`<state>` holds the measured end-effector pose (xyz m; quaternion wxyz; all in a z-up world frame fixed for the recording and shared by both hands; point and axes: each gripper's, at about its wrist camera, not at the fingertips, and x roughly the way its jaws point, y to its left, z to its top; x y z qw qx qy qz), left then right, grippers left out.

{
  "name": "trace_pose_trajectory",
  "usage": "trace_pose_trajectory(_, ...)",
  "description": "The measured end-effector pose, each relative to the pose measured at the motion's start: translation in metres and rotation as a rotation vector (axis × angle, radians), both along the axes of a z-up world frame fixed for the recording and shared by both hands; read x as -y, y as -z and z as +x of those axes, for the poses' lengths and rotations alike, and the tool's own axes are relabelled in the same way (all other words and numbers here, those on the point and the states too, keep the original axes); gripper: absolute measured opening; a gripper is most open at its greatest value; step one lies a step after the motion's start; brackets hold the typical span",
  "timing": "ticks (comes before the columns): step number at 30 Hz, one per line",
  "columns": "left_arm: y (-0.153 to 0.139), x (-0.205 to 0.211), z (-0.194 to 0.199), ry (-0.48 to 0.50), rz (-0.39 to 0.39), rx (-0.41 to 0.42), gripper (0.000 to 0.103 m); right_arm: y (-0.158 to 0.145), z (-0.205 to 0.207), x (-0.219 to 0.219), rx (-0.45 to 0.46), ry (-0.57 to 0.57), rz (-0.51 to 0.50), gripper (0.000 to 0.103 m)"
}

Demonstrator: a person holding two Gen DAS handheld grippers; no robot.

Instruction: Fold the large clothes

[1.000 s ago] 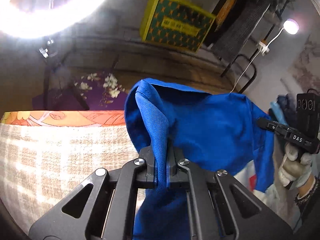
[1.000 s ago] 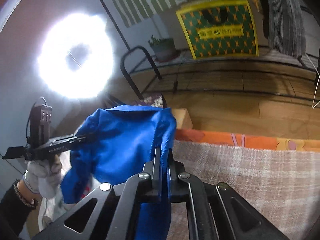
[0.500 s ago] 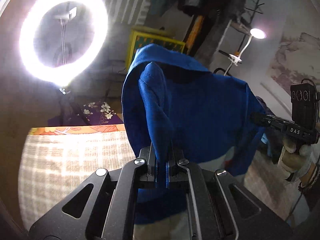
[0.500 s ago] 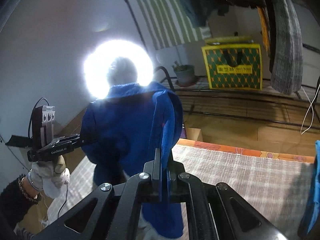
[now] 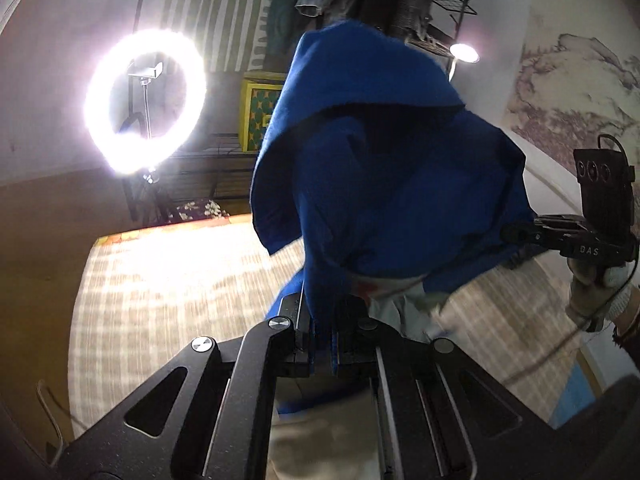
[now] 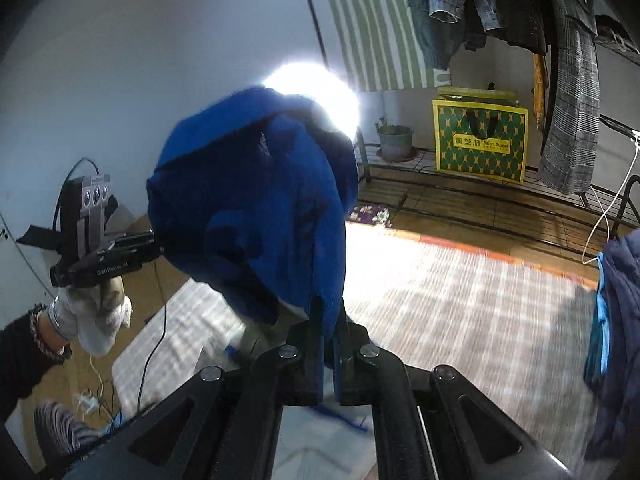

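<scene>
left gripper (image 5: 323,346), right gripper (image 6: 327,376) clamp blue garment (image 5: 384,184) | hides ring light (image 6: 316,92)

A plaid cloth (image 6: 460,320) covers the bed (image 6: 472,246).

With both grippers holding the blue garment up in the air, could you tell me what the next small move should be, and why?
Probably draw the two grippers apart. The blue garment hangs bunched between the left gripper and right gripper, each shut on an edge, above the plaid cloth. Spreading it should flatten the folds before laying it down.
</scene>
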<state>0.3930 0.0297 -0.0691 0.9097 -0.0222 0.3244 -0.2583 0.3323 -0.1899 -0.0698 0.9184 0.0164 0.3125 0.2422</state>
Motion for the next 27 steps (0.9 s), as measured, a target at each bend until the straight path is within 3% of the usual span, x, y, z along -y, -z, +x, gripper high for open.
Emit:
trace_pose_trajectory(11,0.055,0.007,-0.104,0.072,0.141,-0.020,0.002,0.059,-0.095,-0.010,-0.062,0.003,-0.013,0.000)
trace_pose_trajectory(15,0.080,0.009,-0.134,0.100,0.226,-0.058,0.006,0.081,-0.125,-0.012,-0.073,0.002,-0.082,0.002)
trace_pose_trajectory(17,0.085,0.006,-0.143,0.105,0.242,-0.088,0.006,0.086,-0.138,-0.009,-0.081,0.004,-0.101,0.007)
trace_pose_trajectory(21,0.079,-0.006,-0.175,0.120,0.246,-0.127,0.006,0.075,-0.184,0.009,-0.045,0.013,-0.114,0.028)
trace_pose_trajectory(27,0.052,-0.034,-0.222,0.109,0.189,-0.116,0.006,0.033,-0.254,0.050,0.026,0.013,0.003,0.028)
